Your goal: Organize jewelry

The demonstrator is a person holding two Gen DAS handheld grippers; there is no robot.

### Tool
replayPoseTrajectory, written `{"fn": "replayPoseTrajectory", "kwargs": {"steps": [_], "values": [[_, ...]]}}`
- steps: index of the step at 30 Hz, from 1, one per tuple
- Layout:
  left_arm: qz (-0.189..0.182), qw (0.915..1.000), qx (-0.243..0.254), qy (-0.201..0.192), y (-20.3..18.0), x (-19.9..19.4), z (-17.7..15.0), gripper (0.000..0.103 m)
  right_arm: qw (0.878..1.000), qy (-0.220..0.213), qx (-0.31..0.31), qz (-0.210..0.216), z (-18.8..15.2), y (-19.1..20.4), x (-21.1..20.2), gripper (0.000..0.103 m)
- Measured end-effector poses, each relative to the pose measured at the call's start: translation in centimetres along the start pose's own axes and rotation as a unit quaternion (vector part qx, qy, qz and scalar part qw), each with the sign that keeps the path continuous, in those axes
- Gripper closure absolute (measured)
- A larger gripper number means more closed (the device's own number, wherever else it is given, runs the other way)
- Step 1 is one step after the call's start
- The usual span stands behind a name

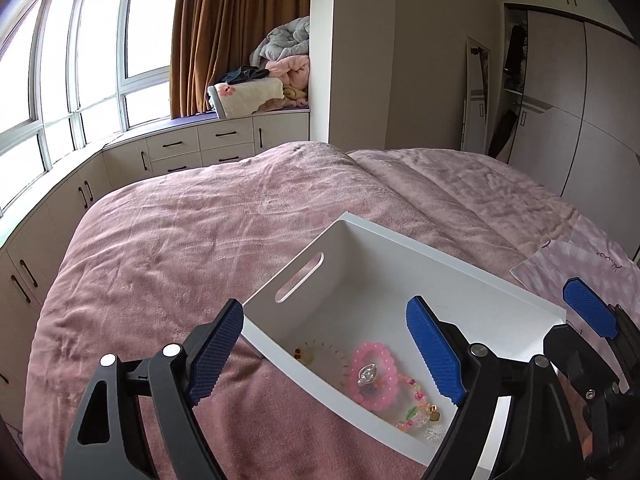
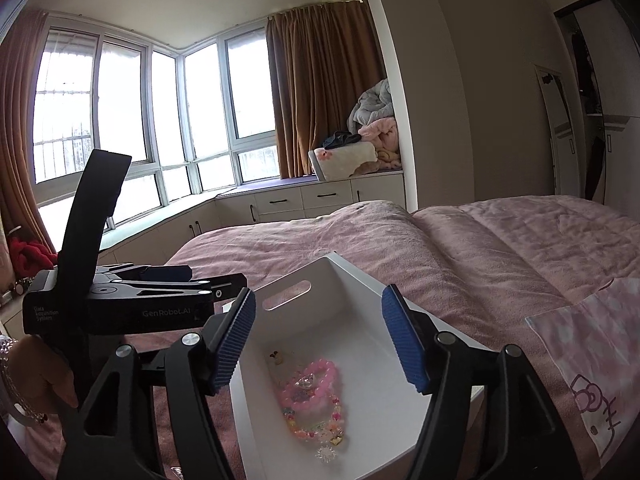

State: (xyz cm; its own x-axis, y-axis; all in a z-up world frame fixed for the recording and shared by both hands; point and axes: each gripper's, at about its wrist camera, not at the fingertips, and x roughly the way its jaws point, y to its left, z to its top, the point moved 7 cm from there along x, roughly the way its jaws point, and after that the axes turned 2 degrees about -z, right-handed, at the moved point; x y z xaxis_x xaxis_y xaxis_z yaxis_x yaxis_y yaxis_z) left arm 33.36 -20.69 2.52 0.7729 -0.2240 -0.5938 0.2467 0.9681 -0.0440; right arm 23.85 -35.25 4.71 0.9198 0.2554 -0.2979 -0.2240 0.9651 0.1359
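Down at the near end of the white, open-topped wooden box (image 1: 400, 280) with slot handles lies the jewelry: a chunky pink bead bracelet (image 1: 374, 376) with a clear, faceted charm resting in its ring, a string of small multicoloured beads (image 1: 416, 404) lapping its near side, and a thin pale strand with amber beads (image 1: 308, 354) just beyond it, toward the box's slotted wall. A small clear, star-like piece (image 2: 326, 454) sits nearest the box's front wall; what it is I cannot quite make out.

Both grippers hang over that same end of the box. The left gripper (image 1: 332, 354) is spread wide and carries nothing; its left pad is outside the box's wall, its right pad above the floor. The right gripper (image 2: 320, 344) is likewise spread wide and empty, straddling the pile from above.

The pieces overlap, so I'd judge a pinch on one bracelet could drag its neighbour up and drop it outside the box onto the wrinkled pink bedspread (image 1: 180, 248), where small beads would be hard to find. The box rests on that soft cover, so a push on its wall could tip or slide it. With two tools crowded over one corner, they might also knock together.
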Motion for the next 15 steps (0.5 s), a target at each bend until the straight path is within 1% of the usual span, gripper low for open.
{"fn": "replayPoseTrajectory", "kwargs": {"steps": [2, 3, 6, 9, 15], "values": [[0.008, 1.0, -0.001, 0.0, 1.1, -0.9, -0.2, 0.014, 1.0, -0.001, -0.009, 0.013, 0.0, 1.0, -0.1, 0.034], [0.015, 0.9999, -0.003, 0.0, 1.8, -1.4, -0.4, 0.012, 1.0, -0.002, -0.015, 0.019, 0.0, 1.5, -0.2, 0.03], [0.025, 0.9996, -0.012, -0.008, 3.7, -3.1, -0.8, 0.011, 0.998, -0.007, -0.037, 0.041, 0.0, 3.4, -0.5, 0.025], [0.029, 0.9994, -0.019, -0.002, 5.4, -4.5, -1.8, 0.011, 0.996, -0.005, -0.064, 0.065, -0.3, 5.4, -0.7, 0.021], [0.042, 0.999, -0.005, 0.013, 8.1, -7.2, -4.7, 0.01, 0.988, 0.016, -0.119, 0.093, -1.8, 9.1, -0.8, 0.019]]}}
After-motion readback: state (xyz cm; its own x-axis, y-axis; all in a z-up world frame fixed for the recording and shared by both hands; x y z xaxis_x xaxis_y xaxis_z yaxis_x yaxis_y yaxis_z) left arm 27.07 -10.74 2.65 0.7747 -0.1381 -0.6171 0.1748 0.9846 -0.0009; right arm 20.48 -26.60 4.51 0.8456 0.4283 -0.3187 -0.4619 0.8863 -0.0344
